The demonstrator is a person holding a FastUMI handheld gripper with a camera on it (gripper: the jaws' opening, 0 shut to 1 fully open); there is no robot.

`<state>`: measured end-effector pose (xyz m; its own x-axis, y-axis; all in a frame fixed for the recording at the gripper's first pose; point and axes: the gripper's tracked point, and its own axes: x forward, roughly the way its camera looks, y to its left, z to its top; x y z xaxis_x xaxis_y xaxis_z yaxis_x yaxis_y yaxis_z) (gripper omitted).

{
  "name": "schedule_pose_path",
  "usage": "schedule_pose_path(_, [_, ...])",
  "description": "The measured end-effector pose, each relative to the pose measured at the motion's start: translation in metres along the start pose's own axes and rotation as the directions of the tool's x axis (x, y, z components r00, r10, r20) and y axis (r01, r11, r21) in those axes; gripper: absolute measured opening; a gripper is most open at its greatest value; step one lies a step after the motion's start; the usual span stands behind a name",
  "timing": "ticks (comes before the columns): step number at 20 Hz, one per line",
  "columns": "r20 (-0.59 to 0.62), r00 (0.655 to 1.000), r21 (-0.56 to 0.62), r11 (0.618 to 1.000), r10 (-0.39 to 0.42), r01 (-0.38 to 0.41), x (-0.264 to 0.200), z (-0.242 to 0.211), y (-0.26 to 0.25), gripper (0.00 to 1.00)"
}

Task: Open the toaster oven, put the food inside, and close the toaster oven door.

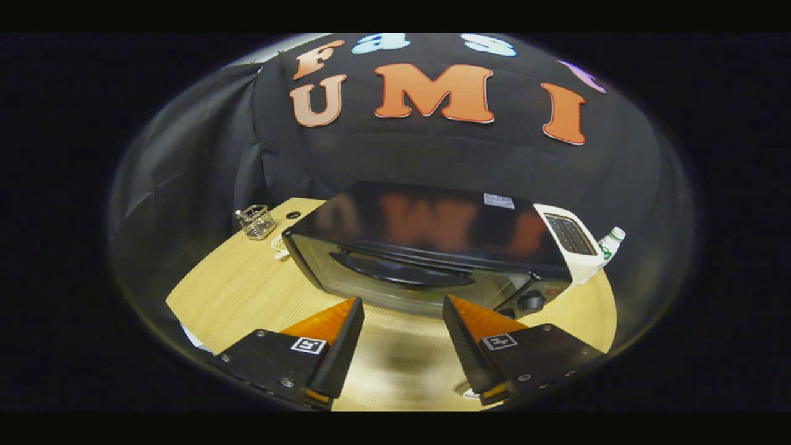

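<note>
i hold the gripper (pixel 403 309) wide apart and empty, just short of the toaster oven (pixel 426 259), which sits mid-bench with its door (pixel 401 278) shut. i'm lined up on the door handle (pixel 401 270), likely to pull it open first.

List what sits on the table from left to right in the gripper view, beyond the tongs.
Wire basket → toaster oven, door shut → white toaster → bottle. The open tongs point at the oven door, holding nothing.
</note>
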<state>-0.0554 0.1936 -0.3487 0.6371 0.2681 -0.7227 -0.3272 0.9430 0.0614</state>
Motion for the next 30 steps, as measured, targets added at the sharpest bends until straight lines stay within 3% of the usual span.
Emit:
schedule_pose_path(6, [0.176, 0.984, -0.007, 1.0, -0.014, 0.015, -0.055, 0.065, -0.007, 0.76])
schedule_pose_path(10, [0.369, 0.928, -0.044, 0.997, -0.045, 0.066, -0.106, 0.138, -0.021, 0.83])
schedule_pose_path(14, [0.526, 0.848, -0.064, 0.992, -0.059, 0.109, -0.162, 0.203, -0.028, 0.92])
schedule_pose_path(22, [0.657, 0.751, -0.019, 0.994, -0.066, 0.104, -0.248, 0.27, -0.033, 0.98])
schedule_pose_path(26, [0.692, 0.719, -0.03, 0.993, -0.064, 0.117, -0.273, 0.283, -0.032, 0.98])
schedule_pose_path(30, [0.703, 0.709, -0.037, 0.992, -0.061, 0.123, -0.286, 0.287, -0.031, 0.99])
